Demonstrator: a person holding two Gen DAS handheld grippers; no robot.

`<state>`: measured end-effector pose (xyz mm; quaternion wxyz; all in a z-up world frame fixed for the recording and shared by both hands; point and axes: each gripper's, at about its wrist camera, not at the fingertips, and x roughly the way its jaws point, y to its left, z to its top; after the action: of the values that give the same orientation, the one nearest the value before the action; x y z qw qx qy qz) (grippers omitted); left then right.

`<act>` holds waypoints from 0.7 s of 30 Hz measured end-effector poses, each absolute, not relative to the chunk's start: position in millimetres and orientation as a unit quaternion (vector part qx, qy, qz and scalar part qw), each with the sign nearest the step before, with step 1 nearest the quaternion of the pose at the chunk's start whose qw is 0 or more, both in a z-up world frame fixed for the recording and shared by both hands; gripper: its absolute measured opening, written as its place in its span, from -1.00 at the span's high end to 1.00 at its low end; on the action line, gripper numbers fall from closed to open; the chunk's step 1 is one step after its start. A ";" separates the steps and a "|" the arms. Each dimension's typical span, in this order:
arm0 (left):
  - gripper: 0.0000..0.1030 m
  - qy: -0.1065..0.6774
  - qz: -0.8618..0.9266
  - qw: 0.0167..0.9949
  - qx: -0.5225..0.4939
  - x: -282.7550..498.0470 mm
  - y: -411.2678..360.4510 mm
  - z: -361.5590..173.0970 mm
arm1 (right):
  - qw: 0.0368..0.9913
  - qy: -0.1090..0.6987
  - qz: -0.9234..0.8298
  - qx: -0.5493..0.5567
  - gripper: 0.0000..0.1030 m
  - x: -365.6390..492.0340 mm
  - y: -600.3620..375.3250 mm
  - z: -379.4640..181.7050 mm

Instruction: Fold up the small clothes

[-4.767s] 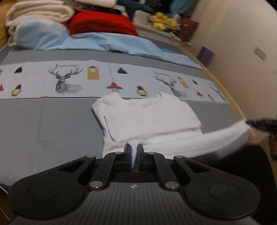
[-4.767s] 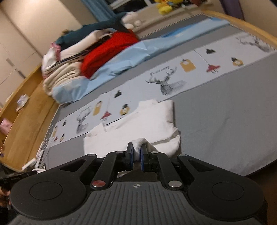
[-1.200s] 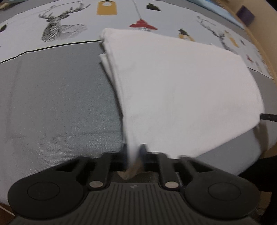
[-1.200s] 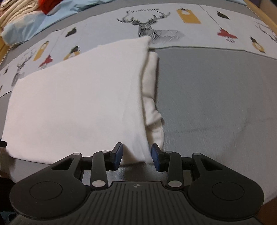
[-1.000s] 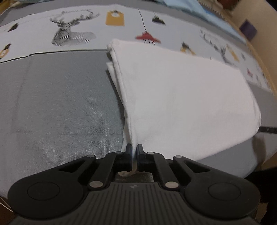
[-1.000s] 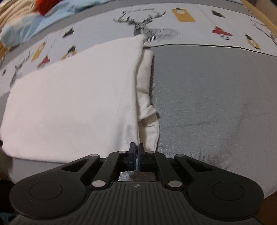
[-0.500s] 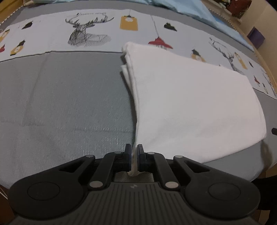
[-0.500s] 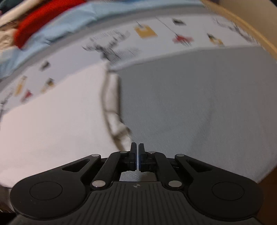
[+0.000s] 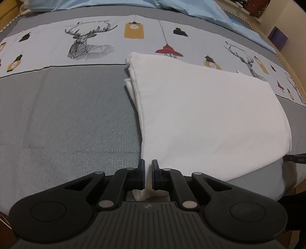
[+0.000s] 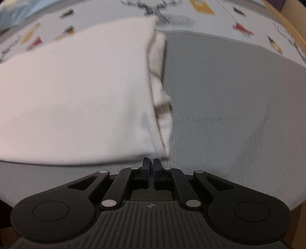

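A white garment (image 9: pixel 206 115) lies folded into a flat rectangle on the grey bed cover (image 9: pixel 67 122). My left gripper (image 9: pixel 147 175) is shut on the garment's near left corner, and white cloth shows between and behind its pads. In the right wrist view the same garment (image 10: pixel 76 92) lies to the left, with folded layers showing along its right edge. My right gripper (image 10: pixel 150 169) is shut and empty, just off the garment's near right corner.
A pale printed band with deer and lamps (image 9: pixel 91 44) crosses the bed behind the garment. Light blue bedding (image 9: pixel 172 7) lies at the far side. The wooden bed edge (image 9: pixel 286 63) runs along the right. The other gripper's tip (image 9: pixel 295 159) shows at the right.
My right gripper let go of the garment's near right corner, shut empty and swung about beside it. My left gripper stayed shut on its corner while the view drew back a little.
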<state>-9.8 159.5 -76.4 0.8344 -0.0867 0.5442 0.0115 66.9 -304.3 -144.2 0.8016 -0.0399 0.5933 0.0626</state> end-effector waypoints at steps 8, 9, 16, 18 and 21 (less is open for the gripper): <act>0.89 0.604 -0.001 0.796 -0.025 1.8 140.6 -109.3 | 0.815 0.576 0.047 -0.044 0.93 63.0 -303.1 -135.5; 0.89 0.610 0.004 0.792 -0.026 2.9 141.4 -112.0 | 0.822 0.567 0.044 -0.040 0.92 60.0 -302.1 -131.0; 0.68 0.513 0.006 0.853 -0.100 -5.7 168.8 -53.6 | 0.902 0.426 0.059 -0.045 0.26 11.2 -261.1 -78.4; 0.68 0.491 0.012 0.863 -0.121 -9.4 180.3 -40.3 | 0.910 0.404 0.077 -0.047 0.26 1.5 -243.6 -72.5; 0.68 0.466 0.027 0.873 -0.138 -17.4 199.4 -26.1 | 0.917 0.380 0.110 -0.044 0.35 -15.2 -210.1 -70.2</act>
<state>-17.4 199.4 -26.1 0.8734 -0.1377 0.4664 0.0272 -15.2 -210.1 -70.2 0.9174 -0.0437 0.3800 0.1099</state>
